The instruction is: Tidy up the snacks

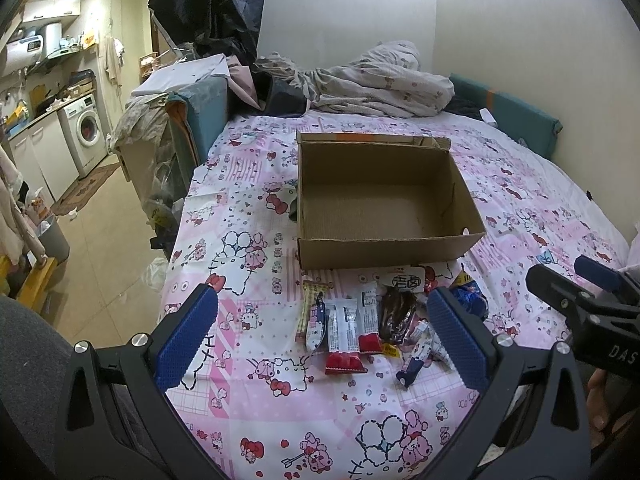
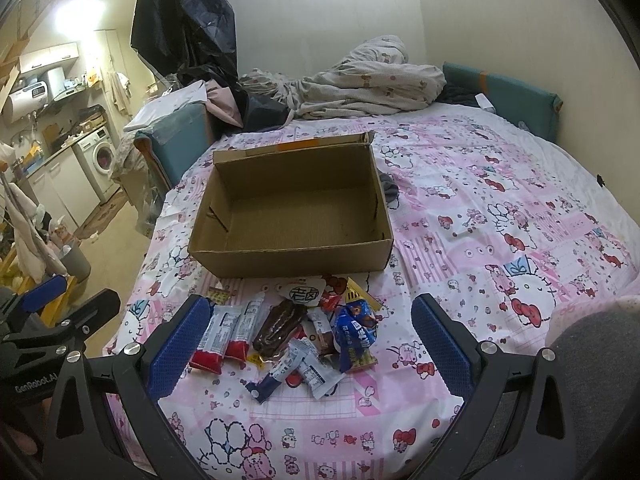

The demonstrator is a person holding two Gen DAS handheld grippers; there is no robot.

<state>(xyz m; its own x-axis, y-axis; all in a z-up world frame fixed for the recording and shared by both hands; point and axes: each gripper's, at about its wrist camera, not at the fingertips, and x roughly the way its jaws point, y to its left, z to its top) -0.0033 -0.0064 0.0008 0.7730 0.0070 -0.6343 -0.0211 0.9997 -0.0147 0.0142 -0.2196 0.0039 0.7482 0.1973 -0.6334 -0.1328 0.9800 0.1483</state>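
An open, empty cardboard box [image 1: 380,200] [image 2: 296,208] sits on a pink cartoon-print bedsheet [image 1: 248,248]. Just in front of it lies a pile of small snack packets [image 1: 372,320] [image 2: 296,336]: white-and-red bars [image 2: 224,336], a dark brown packet [image 2: 280,326], a blue packet [image 2: 356,332], a white round-label packet [image 2: 306,291]. My left gripper [image 1: 320,332] is open and empty, hovering above the pile. My right gripper [image 2: 312,336] is open and empty, also over the pile. The right gripper shows at the right edge of the left wrist view [image 1: 580,304].
A crumpled duvet [image 1: 380,80] and dark clothes [image 1: 280,92] lie at the bed's far end. A teal headboard pad [image 1: 508,108] runs along the wall. The bed's left edge drops to the floor, with a washing machine [image 1: 86,128] and a bin [image 1: 54,236] beyond.
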